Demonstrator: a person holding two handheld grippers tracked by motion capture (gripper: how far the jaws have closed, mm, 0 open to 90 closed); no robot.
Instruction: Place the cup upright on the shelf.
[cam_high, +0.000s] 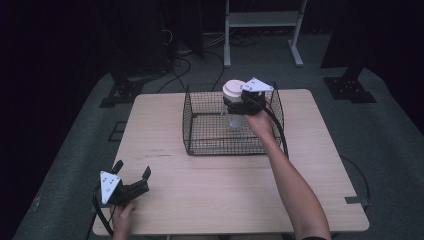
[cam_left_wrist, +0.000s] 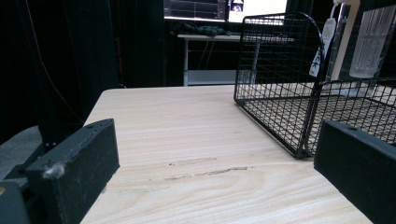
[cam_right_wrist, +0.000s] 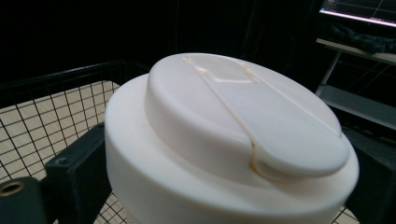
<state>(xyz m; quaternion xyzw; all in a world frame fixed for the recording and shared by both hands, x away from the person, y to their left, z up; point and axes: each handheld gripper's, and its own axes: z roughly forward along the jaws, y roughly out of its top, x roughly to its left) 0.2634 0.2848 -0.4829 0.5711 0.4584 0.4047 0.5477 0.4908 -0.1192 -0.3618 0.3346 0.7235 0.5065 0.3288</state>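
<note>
One white-lidded bottle (cam_high: 233, 102) inside wire basket (cam_high: 200, 142)

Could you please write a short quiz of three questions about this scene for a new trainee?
1. True or false: the left gripper holds something between its jaws.
2. Multiple choice: where is the white-lidded clear container held by the right gripper? A) flat on the bare table B) over the black wire basket C) beside the left gripper
3. Fill in: the left gripper rests near the table's ____ corner, on the person's side.

Key: 1. False; its jaws stand open with bare wood between them. 2. B. 3. Left.
</note>
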